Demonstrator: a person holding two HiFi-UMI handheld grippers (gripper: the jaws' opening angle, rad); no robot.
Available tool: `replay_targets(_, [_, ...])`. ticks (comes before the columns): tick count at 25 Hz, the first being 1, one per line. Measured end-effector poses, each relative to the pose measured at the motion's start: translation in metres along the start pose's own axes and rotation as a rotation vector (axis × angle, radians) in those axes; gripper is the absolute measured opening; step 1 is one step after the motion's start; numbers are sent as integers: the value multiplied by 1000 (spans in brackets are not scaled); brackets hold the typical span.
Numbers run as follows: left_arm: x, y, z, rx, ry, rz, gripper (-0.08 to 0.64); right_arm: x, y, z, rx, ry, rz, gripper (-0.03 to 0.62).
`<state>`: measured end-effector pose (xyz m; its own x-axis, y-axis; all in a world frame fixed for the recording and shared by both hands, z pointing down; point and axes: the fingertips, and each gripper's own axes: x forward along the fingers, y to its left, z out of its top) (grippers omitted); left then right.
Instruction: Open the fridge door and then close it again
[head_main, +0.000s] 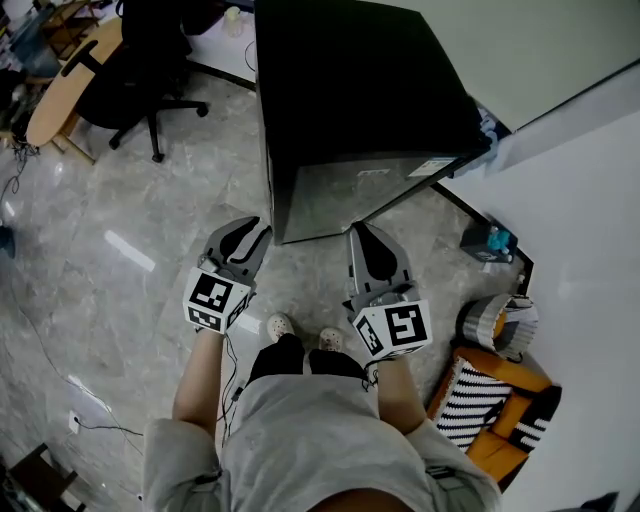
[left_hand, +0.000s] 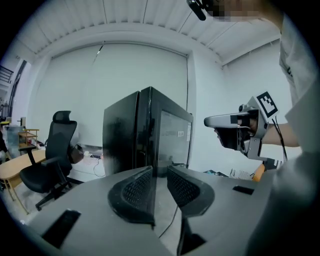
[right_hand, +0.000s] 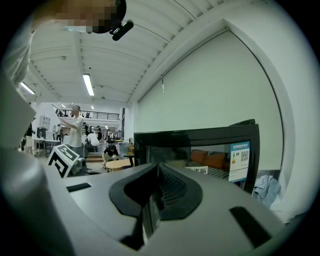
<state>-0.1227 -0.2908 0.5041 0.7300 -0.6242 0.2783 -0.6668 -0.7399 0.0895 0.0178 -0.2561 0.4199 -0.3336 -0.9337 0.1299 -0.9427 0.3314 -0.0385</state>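
Closed black fridge (head_main: 350, 100) at upper centre of the frame.
Below it, left gripper (head_main: 252, 232) jaws slightly apart, empty; right gripper (head_main: 362, 238) jaws together, empty.

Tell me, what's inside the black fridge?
Nothing can be seen inside. The black fridge has its door shut, and the dark front only mirrors the room, so whatever is inside is hidden.

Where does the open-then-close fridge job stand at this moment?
Done: nothing provable; the fridge door sits shut, whether never opened or already reclosed cannot be told. In hand: nothing; left gripper, jaws apart and empty, and right gripper, jaws together, both hang short of the door. Left: if unopened, grip, pull open, push closed.
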Motion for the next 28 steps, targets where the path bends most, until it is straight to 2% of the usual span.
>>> replay_targets(14, [57,20,-55,15,145,-78,136,4,-8,-21,5,49,-49,26])
replay_targets(22, [80,20,-56,21,149,-116,141,-2,-14,-30,8,73,-77,26])
replay_targets(28, [85,26,-55,1,142,-94,126,-7,-18,-32,9,76,-94,26])
